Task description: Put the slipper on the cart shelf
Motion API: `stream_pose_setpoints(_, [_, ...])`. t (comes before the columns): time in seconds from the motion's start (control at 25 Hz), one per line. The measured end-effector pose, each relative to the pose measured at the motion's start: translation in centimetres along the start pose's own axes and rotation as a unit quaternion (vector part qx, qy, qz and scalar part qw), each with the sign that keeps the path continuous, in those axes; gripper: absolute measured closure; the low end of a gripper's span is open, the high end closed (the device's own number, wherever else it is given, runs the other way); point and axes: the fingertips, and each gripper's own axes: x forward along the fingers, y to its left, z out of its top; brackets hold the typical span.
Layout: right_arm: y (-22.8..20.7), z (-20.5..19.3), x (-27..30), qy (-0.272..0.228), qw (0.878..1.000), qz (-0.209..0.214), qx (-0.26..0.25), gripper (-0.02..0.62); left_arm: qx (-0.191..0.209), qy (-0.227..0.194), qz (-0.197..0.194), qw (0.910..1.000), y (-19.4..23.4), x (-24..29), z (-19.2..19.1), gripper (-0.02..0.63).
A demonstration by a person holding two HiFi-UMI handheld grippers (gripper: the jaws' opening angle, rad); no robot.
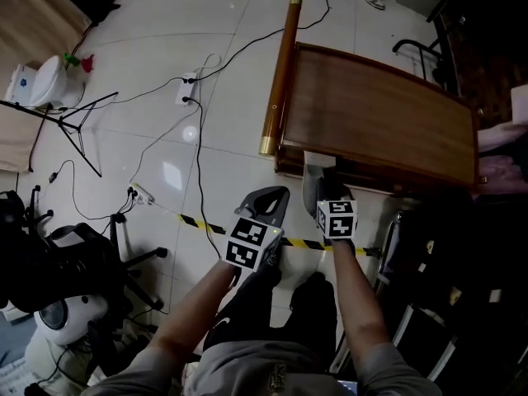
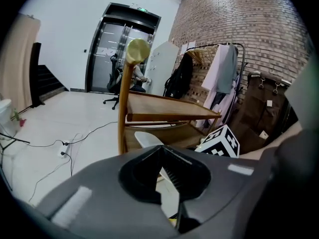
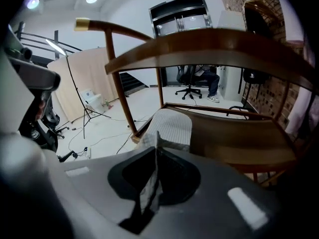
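The right gripper (image 3: 156,149) is clenched on the slipper (image 3: 169,128); its two jaws pinch the thin rear edge of the pale, ribbed shoe, which sticks out from the tips toward 12 o'clock.

In the head view the slipper (image 1: 311,186) hangs just ahead of the right gripper (image 1: 323,198). Its toe is at the near edge of the wooden cart (image 1: 379,114), under the overhang of the top shelf (image 1: 388,97). The right gripper view shows the toe over the near left corner of the lower shelf (image 3: 239,143) (whether it actually rests on the board cannot be made out).

The left gripper (image 2: 162,147) has its jaws brought together at the tips with nothing between them. In the head view the left gripper (image 1: 272,198) sits at 9 o'clock of the right one, close beside it and clear of the slipper. From its own camera the slipper (image 2: 145,139) shows at 12 o'clock, in front of the cart (image 2: 164,108).

A yellow-and-black tape (image 1: 198,221) crosses the tiled floor (image 1: 165,122) at 9 o'clock of the grippers; cables (image 1: 198,139) trail at 10 o'clock.
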Motion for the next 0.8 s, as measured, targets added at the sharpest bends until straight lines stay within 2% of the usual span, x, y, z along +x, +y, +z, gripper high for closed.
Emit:
stream_pose_setpoints(0.44, [1.1, -2.2, -16.7, -0.025, 0.997, -0.048, 0.047, 0.586, 0.063, 0.025, -0.095, 0.9932, -10.7, -3.5, 2.6, 0.598])
stream_pose_setpoints(0.6, [0.7, -3.3, -23.1, -0.045, 0.992, -0.085, 0.080, 0.586, 0.091, 0.030, -0.141, 0.9853, -16.1, -4.0, 3.4, 0.598])
stream_pose_setpoints(0.8, [-0.7, -5.2, -32.1, -0.072, 0.977, -0.154, 0.128, 0.586, 0.131, 0.034, -0.202, 0.9699, -23.6, -5.3, 4.4, 0.598])
